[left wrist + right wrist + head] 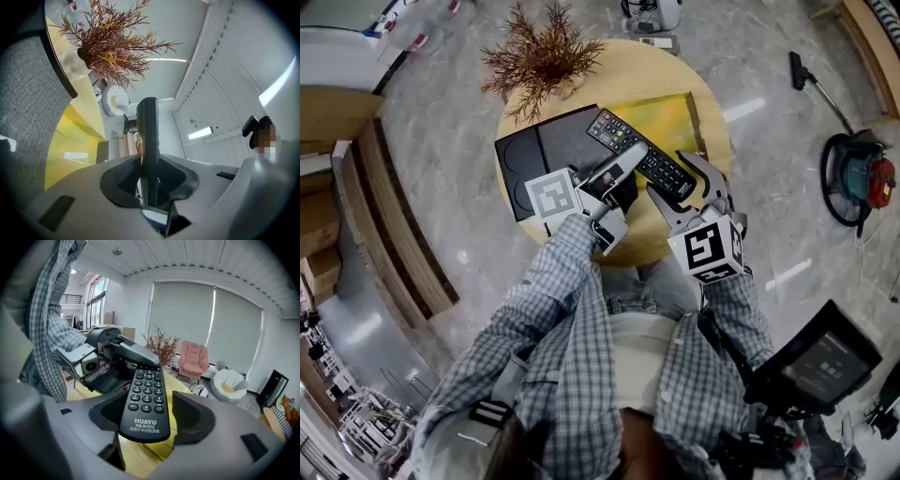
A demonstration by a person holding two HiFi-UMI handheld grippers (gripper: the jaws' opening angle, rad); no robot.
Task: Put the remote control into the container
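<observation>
A black remote control (623, 139) labelled HUAYU hangs slantwise over a round wooden table (675, 75), above the border between a black container (520, 164) and a yellow tray (670, 117). My left gripper (628, 169) is rolled on its side and shut on the remote across its thickness. In the left gripper view the remote (149, 131) shows edge-on between the jaws. My right gripper (672, 178) stands open, its jaws on either side of the remote's (145, 399) near end. A strip of yellow shows between the remote and the right-hand pad (187, 413).
A dried red-brown plant (539, 56) stands at the table's far edge, behind the black container. A vacuum cleaner (858, 178) sits on the marble floor to the right. A pink chair (193, 359) and a white beanbag (227, 385) stand beyond the table.
</observation>
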